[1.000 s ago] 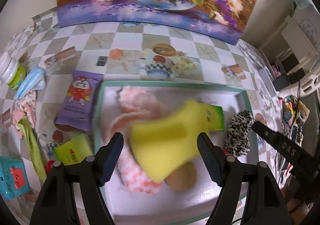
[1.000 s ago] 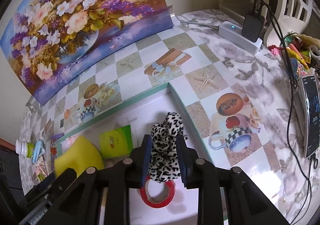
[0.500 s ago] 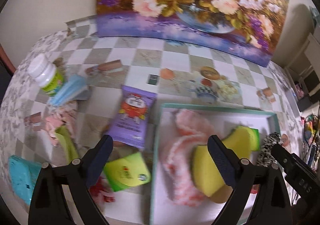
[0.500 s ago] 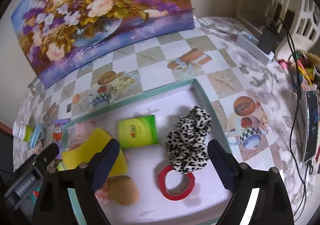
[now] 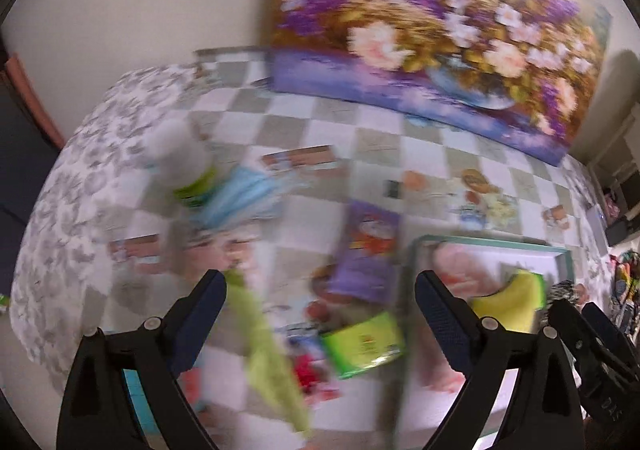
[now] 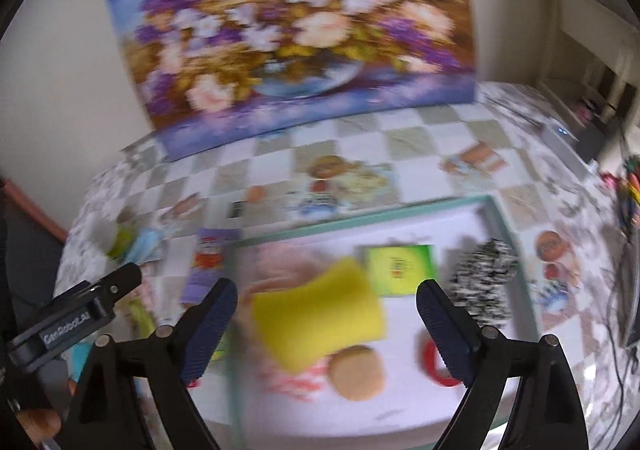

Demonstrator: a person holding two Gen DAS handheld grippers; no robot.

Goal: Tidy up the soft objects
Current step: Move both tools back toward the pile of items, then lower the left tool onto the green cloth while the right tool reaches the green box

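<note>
My right gripper [image 6: 326, 298] hangs open and empty above the white tray [image 6: 360, 219]. In the tray lie a yellow sponge [image 6: 320, 314], a leopard-print scrunchie [image 6: 484, 282], a pink fluffy cloth [image 6: 280, 270], a tan round puff [image 6: 356, 370], a green packet [image 6: 400, 266] and a red ring [image 6: 436, 366]. My left gripper [image 5: 320, 290] is open too, with nothing in it. It hovers left of the tray [image 5: 492, 246], over a green cloth [image 5: 264, 350], a green packet [image 5: 364, 342] and a purple packet [image 5: 368, 250]. Both views are blurred.
A blue face mask [image 5: 240, 197] and a white bottle [image 5: 176, 153] lie at the far left of the checkered tablecloth. A flower painting [image 5: 440, 29] leans on the wall behind. Cables and a phone sit right of the tray [image 6: 628, 290].
My right gripper opened and let go of the leopard scrunchie, which now lies in the tray. The yellow sponge dropped into the tray. Both grippers rose and swung left.
</note>
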